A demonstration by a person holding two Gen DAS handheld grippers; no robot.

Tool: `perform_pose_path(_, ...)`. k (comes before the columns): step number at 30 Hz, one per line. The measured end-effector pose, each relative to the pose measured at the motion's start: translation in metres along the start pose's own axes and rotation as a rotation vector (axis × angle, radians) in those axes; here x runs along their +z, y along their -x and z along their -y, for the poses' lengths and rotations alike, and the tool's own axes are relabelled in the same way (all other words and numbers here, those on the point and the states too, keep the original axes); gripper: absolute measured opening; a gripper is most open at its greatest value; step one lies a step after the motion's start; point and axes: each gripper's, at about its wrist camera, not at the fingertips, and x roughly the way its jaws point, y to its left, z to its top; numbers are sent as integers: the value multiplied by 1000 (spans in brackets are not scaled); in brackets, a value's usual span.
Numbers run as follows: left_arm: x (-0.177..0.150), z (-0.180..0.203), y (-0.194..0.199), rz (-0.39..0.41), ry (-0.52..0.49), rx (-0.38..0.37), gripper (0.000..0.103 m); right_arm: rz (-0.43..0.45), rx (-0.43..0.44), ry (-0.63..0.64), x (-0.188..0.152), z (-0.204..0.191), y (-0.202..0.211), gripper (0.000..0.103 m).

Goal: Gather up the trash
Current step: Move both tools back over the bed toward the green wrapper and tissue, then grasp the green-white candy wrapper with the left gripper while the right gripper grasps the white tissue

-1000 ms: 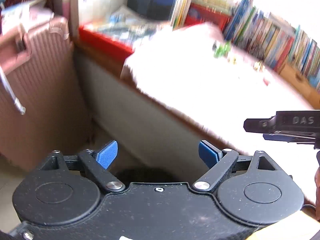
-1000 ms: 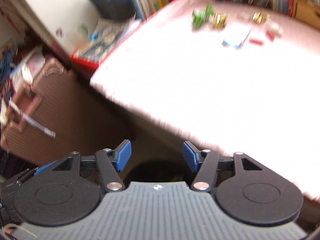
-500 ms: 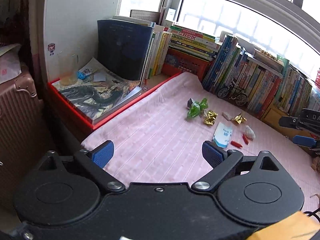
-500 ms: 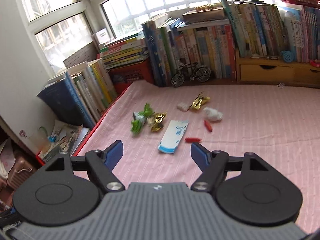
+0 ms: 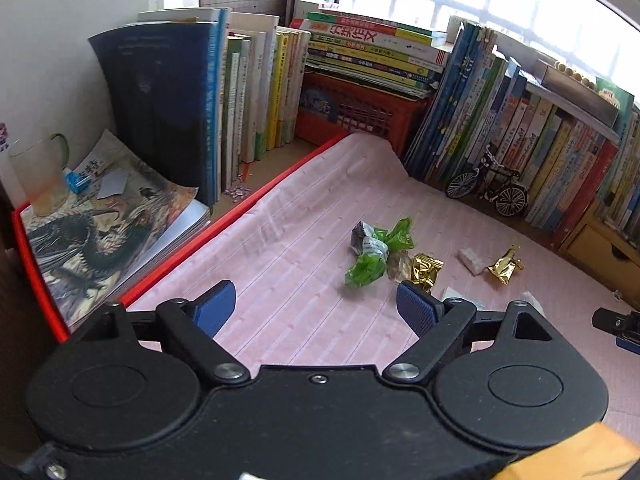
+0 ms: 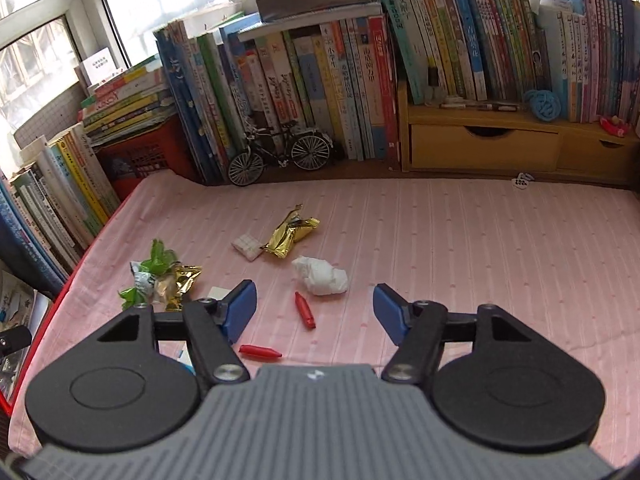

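Hovering both released tongs, left and right, just narrowed, I risk skidding the small red plastic caps across the pink-clothed table.

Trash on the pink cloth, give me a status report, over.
Left gripper and right gripper open, empty, jaws just narrowed. Green wrapper, gold wrappers, crumpled tissue, red pieces uncollected on pink cloth. Nothing blocking.

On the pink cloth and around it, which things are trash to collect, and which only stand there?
Trash to collect:
green wrapper
gold wrappers
crumpled tissue
two red pieces
small white block

Only standing there:
model bicycle
books
red crate
wooden drawers
glass mug
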Motion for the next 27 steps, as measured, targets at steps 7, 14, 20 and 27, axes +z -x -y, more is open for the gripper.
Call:
perform_pose_path(7, 19, 40, -73, -51, -32, 36, 87, -57, 26, -58, 7, 14, -57, 77)
perform_pose_path(14, 27, 70, -132, -106, -53, 77, 79, -61, 22, -144, 10, 19, -86, 73)
perform_pose_path(20, 27, 88, -161, -127, -68, 78, 76, -83, 28, -161, 11, 17, -106, 70)
perform_pose_path(27, 21, 93, -186, -163, -75, 119, 74, -154, 17, -190, 4, 16, -135, 66)
